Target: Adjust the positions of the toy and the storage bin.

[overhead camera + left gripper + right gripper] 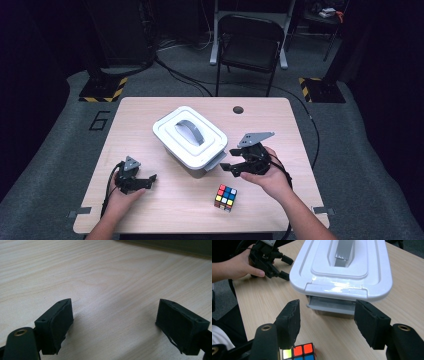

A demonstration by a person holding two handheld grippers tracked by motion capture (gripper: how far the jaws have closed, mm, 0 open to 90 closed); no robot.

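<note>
Multicoloured puzzle cube (226, 197) sits on pale wood table (165, 200), nearest, just below right gripper (228, 159), jaws apart w/ nothing btwn. Left gripper (151, 181), jaws wide, empty, low over table. Beyond: white lidded plastic bin (190, 137), grey handle.

The left gripper (113, 323) has its two black padded jaws spread wide with nothing between them, close above the pale wooden tabletop (107, 277), whose far edge meets a dark strip (175, 246) beyond.
</note>
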